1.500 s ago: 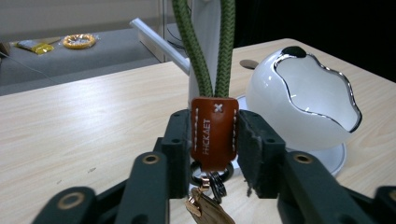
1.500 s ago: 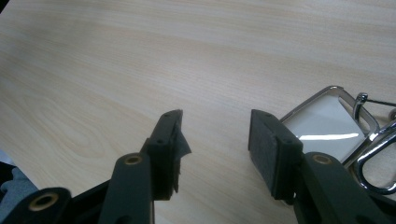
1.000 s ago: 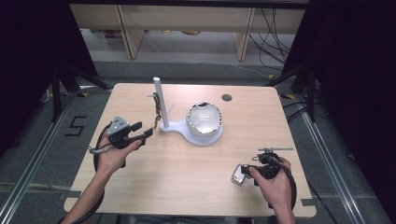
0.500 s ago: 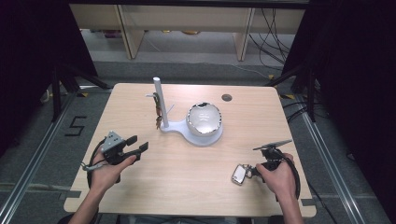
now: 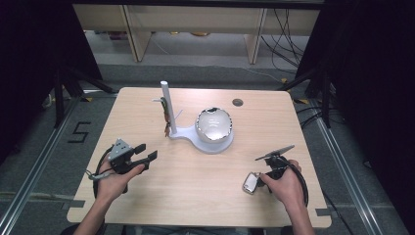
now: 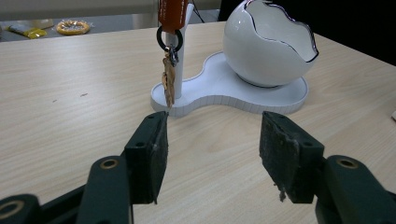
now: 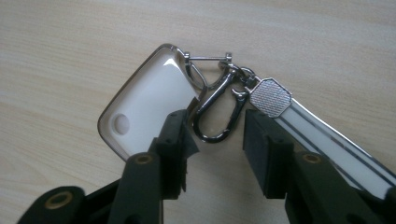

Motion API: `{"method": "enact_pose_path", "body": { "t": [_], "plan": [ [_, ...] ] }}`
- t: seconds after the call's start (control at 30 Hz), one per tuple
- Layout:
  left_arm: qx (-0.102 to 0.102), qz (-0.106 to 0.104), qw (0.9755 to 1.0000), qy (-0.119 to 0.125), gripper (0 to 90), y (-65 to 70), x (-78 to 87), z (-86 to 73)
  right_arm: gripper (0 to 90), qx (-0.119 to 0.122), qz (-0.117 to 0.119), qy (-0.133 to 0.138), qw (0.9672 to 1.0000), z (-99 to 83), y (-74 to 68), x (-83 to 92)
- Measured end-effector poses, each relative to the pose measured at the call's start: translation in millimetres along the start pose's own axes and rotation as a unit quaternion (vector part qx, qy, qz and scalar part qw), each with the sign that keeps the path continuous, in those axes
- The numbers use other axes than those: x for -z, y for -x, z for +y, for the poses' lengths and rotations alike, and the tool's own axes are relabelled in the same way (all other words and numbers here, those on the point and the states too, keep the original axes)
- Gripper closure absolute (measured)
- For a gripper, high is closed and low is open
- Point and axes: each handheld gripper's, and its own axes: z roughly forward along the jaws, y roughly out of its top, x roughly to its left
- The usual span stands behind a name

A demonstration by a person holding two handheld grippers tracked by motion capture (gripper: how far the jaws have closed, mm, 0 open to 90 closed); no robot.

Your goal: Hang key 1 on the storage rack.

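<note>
A white key fob lies flat on the wooden table, joined by a steel carabiner clip to a white strap. My right gripper points down over it. Its jaws have just been opening and now straddle the clip without pressing on it. In the high view the fob sits at the near right by the right gripper. My left gripper is open and empty at the near left, and in its own view it faces the stand.
A white stand in the table's middle carries an upright post and an egg-shaped white bowl. Keys hang from the post on a ring under a red tag. A round cable hole lies at the far right.
My left hand has drawn back from the stand toward the near edge and sunk a little. The right hand has barely shifted, and the fob lies where it was.
</note>
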Motion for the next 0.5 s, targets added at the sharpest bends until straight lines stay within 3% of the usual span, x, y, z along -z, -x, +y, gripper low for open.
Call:
{"method": "enact_pose_path", "body": {
  "t": [0.2,0.23,0.27,0.37,0.4,0.43,0.47,0.5],
  "plan": [
    [0.002,0.002,1.0,-0.002,41.7,-0.2,0.2,-0.7,58.0,0.011,-0.02,-0.007,0.9997,2.5,-2.4,-1.4],
    [0.002,0.002,1.0,-0.002,41.6,-0.2,0.2,-0.8,58.6,0.022,-0.018,-0.006,0.9996,3.1,-0.4,-2.1],
    [0.002,0.002,1.0,-0.002,41.5,-0.5,0.3,-1.1,58.9,0.009,-0.024,-0.012,0.9996,3.6,1.1,-2.1],
    [0.002,0.003,1.0,-0.004,41.3,-0.6,0.3,-1.4,58.8,0.008,-0.023,-0.006,0.9997,4.7,4.6,-2.4],
    [0.003,0.003,1.0,-0.006,41.3,-0.7,0.3,-1.7,58.2,0.016,-0.025,0.012,0.9995,6.0,10.5,-3.0],
    [0.003,0.003,1.0,-0.006,41.2,-0.7,0.3,-1.7,58.2,0.016,-0.025,0.012,0.9995,6.0,10.5,-3.0],
    [0.004,0.004,1.0,-0.007,41.2,-0.7,0.1,-2.0,57.0,-0.02,-0.028,0.0,0.9994,7.1,8.6,0.3],
    [0.004,0.004,1.0,-0.007,41.1,-0.7,0.1,-2.0,57.0,-0.02,-0.028,0.0,0.9994,7.1,8.6,0.3]
  ]
}}
